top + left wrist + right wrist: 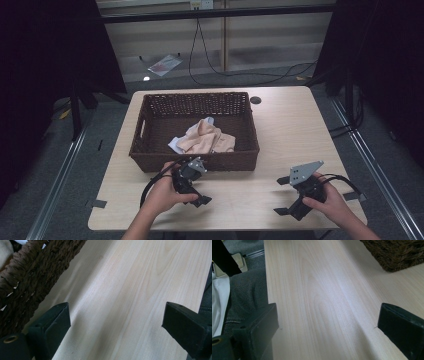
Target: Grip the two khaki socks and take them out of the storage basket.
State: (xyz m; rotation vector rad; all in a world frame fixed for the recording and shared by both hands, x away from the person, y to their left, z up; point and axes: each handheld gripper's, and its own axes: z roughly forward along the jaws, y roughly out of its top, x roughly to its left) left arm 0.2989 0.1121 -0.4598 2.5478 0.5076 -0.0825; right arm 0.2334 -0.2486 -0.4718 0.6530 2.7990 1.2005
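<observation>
A dark brown wicker basket [194, 97] stands on the middle of the light wooden table [292, 130]. A crumpled peach cloth [205, 138] with a bit of white lies inside it toward the front. My left gripper [202, 186] is held just in front of the basket's near wall, open, with nothing between its jaws. In the left gripper view the basket wall [30, 277] runs along the left and the left gripper [116, 315] spans bare wood. My right gripper [281, 196] hovers near the table's front right, open and empty. The right gripper [328, 315] faces bare tabletop.
A basket corner [397, 252] shows at the top right of the right gripper view, and the person's grey trouser leg [247, 290] lies past the table edge. Black cables [240, 70] trail on the floor behind the table. A round hole [256, 100] sits in the tabletop.
</observation>
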